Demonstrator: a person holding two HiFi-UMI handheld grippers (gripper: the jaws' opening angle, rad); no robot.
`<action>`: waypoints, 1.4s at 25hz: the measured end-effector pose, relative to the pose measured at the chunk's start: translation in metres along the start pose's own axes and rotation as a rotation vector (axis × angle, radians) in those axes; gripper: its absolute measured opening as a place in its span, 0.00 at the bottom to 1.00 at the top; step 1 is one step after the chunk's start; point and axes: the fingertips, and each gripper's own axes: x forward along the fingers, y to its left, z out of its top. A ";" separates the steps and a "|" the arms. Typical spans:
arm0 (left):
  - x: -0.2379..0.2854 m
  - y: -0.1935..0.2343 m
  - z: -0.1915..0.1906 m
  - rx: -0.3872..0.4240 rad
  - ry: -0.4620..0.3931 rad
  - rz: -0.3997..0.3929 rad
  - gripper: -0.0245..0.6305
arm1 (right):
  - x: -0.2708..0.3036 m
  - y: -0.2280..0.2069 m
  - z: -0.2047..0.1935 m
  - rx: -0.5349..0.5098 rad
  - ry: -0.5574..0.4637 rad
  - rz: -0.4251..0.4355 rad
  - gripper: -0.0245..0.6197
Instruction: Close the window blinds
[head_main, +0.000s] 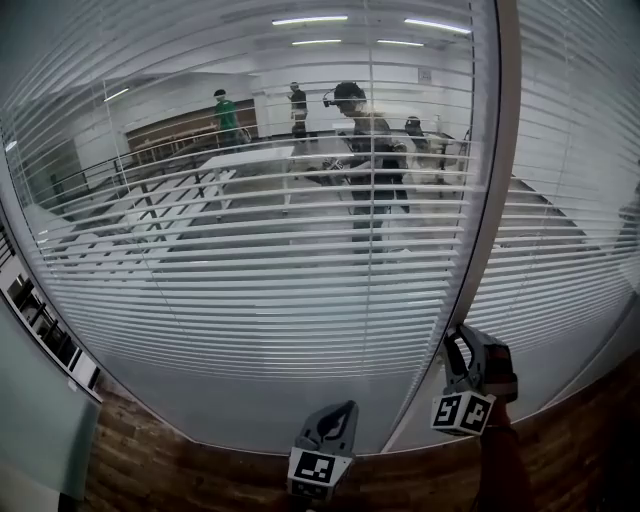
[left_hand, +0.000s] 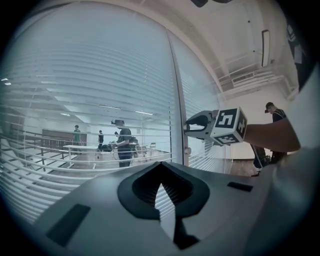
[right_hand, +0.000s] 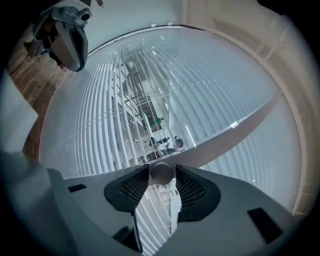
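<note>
Blinds (head_main: 250, 250): two. Left tongs (left_hand: 160, 164) closed; right tongs (head_main: 458, 335) open around one knob (right_hand: 161, 173).

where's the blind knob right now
The knob is low centre in the right gripper view, between the fingers of the right gripper, on the frame post.

Looking steeply down from the head, riding close on left gripper (left_hand: 161, 165) and right gripper (right_hand: 161, 171), all facing the same blinds (head_main: 250, 260)

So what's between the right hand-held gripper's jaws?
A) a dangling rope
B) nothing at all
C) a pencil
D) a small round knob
D: the right gripper view shows a small round knob sitting between the jaws of the right hand-held gripper.
</note>
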 end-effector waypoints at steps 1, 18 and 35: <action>0.000 -0.001 0.001 0.003 -0.003 -0.003 0.04 | 0.000 0.000 0.001 -0.011 0.003 -0.004 0.29; -0.003 -0.002 0.008 0.025 -0.046 -0.032 0.04 | 0.002 0.001 0.003 -0.140 0.001 -0.035 0.24; -0.009 0.006 0.004 0.013 -0.043 -0.014 0.04 | 0.001 -0.004 0.004 0.117 -0.012 -0.009 0.24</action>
